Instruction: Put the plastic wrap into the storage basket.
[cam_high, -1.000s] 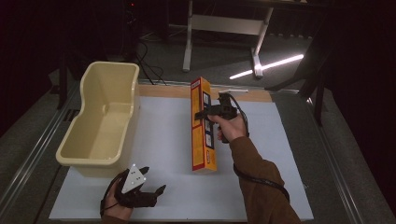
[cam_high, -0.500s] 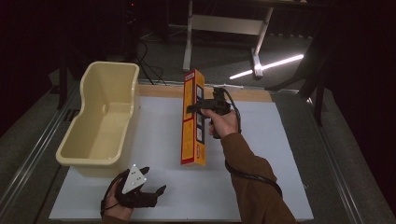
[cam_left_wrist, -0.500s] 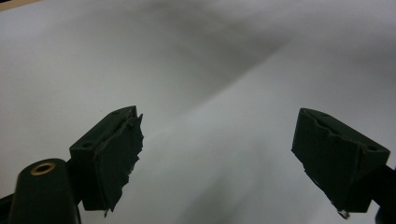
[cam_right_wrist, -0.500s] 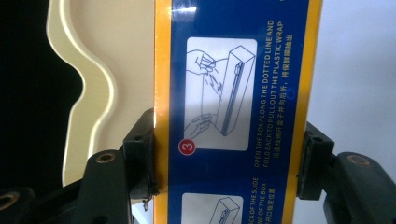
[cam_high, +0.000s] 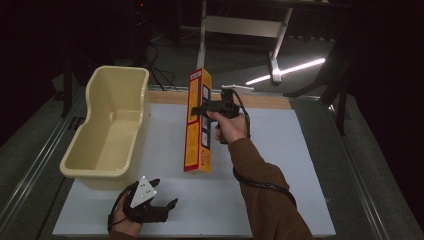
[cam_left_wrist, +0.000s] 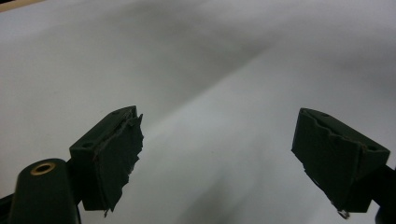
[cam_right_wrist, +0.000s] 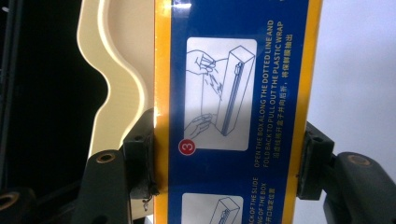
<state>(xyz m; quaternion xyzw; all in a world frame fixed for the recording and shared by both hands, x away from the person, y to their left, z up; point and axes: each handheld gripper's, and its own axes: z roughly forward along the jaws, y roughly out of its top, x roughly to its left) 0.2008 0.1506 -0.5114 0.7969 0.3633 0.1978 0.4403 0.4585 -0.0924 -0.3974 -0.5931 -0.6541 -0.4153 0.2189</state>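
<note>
A long yellow and blue plastic-wrap box (cam_high: 197, 122) hangs above the white table (cam_high: 280, 150), tilted with its far end raised. My right gripper (cam_high: 202, 109) is shut on the box's upper part from the right side. In the right gripper view the box (cam_right_wrist: 233, 93) sits squeezed between both pads (cam_right_wrist: 140, 161), its printed instruction panel facing the camera. My left gripper (cam_high: 167, 202) rests open near the table's front left edge, and in the left gripper view its pads (cam_left_wrist: 114, 156) stand wide apart over bare table.
A cream plastic tub (cam_high: 107, 132) stands at the table's left side, close beside the lifted box; its rim (cam_right_wrist: 109, 84) lies behind the box in the right gripper view. A metal stand (cam_high: 240, 25) rises beyond the table's far edge.
The right gripper has lifted the box off the table and carried it left toward the tub, its far end rising higher. The left gripper has stayed put.
</note>
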